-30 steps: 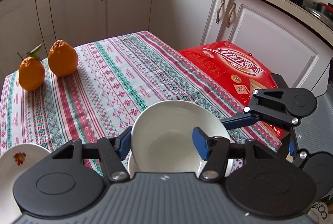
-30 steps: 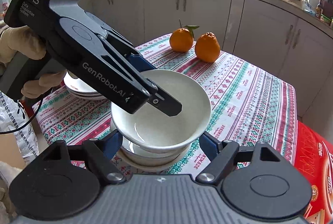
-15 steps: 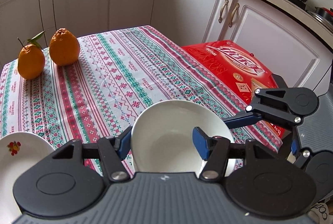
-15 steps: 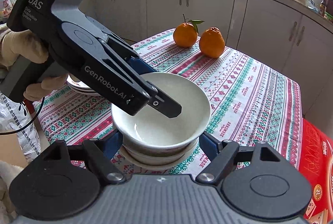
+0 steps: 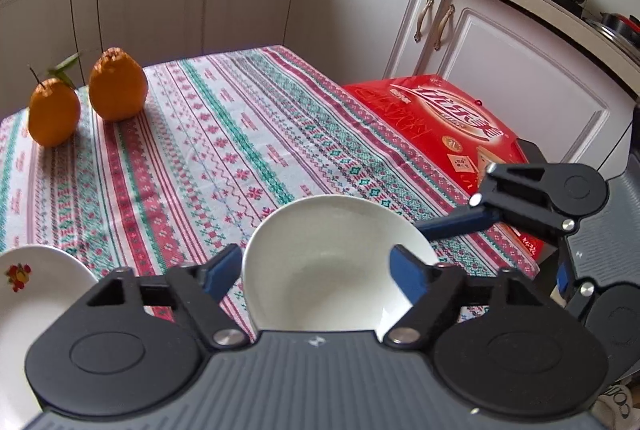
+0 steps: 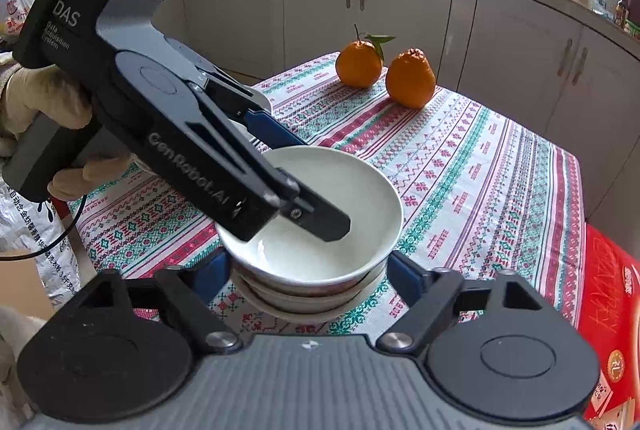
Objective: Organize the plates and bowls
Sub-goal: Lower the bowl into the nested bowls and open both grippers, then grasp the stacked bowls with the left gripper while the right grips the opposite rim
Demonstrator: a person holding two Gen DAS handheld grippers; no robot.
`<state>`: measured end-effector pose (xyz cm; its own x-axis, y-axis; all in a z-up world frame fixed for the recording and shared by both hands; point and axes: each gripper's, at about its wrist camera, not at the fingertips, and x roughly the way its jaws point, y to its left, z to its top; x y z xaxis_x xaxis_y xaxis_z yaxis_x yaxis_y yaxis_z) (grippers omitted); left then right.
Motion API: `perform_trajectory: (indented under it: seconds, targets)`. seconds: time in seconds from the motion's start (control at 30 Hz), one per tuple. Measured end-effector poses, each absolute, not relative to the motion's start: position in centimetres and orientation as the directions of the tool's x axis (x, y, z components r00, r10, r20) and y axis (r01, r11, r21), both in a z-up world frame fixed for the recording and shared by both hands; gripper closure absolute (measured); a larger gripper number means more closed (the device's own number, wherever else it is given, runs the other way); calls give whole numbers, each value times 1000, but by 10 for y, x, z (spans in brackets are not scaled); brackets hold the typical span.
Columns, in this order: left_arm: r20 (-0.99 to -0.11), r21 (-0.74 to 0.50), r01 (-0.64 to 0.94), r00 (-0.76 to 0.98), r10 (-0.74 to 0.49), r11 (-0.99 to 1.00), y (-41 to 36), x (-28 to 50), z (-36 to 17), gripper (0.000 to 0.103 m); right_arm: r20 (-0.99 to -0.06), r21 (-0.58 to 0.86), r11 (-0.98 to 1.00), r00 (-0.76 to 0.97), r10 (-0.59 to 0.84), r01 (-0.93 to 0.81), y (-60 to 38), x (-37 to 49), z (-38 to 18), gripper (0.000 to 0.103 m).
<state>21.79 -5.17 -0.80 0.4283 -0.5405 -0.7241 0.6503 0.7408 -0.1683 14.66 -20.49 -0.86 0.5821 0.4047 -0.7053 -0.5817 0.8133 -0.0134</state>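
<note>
Now both jaws have just been opening: the left gripper [image 5: 316, 272] and right gripper [image 6: 308, 270] release the plain white ceramic bowl [image 6: 320, 214], seemingly nested on the bowl stack [image 6: 296, 296]. Next, lift both clear of the bowl.

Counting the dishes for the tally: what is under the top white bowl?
Under the top bowl sit nested white dishes, stacked on the tablecloth. Only their rims show, so their number and insides are hidden.
</note>
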Motion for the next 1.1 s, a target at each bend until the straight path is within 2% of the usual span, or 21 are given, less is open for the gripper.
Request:
perform_trajectory:
  seconds: [0.1, 0.33, 0.53, 0.9, 1.1]
  targets:
    - [-705, -155, 655, 451, -547, 740, -49, 213, -2, 11, -687, -9, 811, 593, 420, -585, -207, 144, -4, 0]
    - [-663, -113, 660, 507, -551, 743, -37, 194, 11, 9, -685, -19, 814, 601, 412, -580, -210, 138, -2, 0]
    - [-638, -15, 685, 555, -534, 729, -23, 162, 13, 9, -687, -48, 806, 606, 402, -590, -216, 129, -4, 0]
    - [-736, 32, 723, 484, -473, 690, -14, 145, -33, 9, -734, -136, 748, 573, 364, -649, -223, 129, -24, 0]
    - [-759, 39, 765, 441, -479, 643, -27, 155, -53, 9, -768, -159, 699, 532, 356, -698, -217, 144, -41, 0]
